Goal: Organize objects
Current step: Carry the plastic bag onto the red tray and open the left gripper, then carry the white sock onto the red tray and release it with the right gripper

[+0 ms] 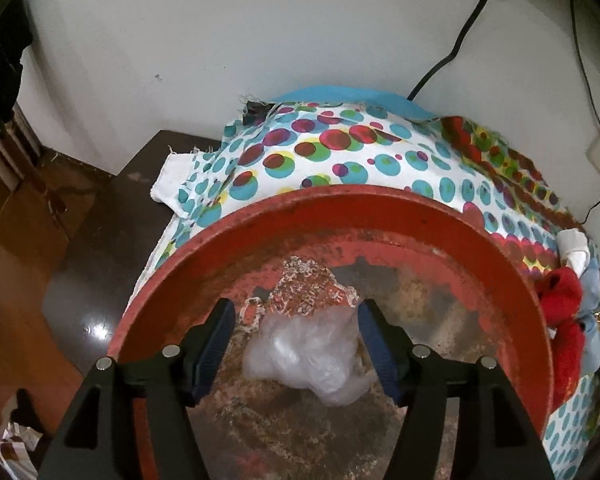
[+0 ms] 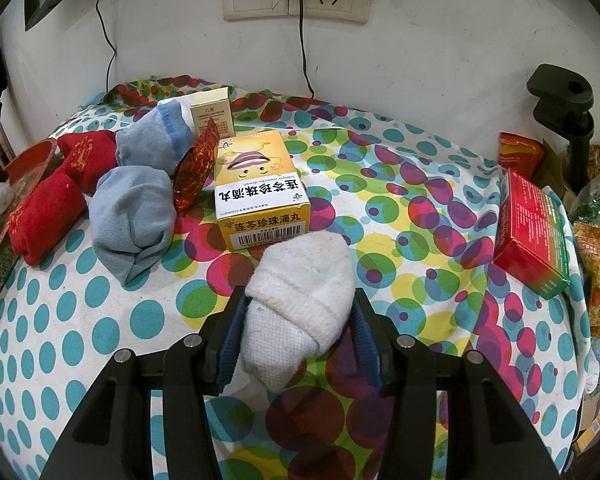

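Now, right gripper (image 2: 296, 332) squeezing knitted white sock (image 2: 300, 300), crinkly plastic wad (image 1: 306, 354) in round red tray (image 1: 380, 212)

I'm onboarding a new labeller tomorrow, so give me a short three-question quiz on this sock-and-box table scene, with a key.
1. True or false: the right gripper has its fingers on either side of the white sock.
2. What lies in the red tray between the left gripper's fingers: A) a red sock, B) a crumpled clear plastic bag, C) a yellow box?
3. Fill in: the yellow medicine box lies just beyond the ____ sock.

Key: 1 true; 2 B; 3 white.
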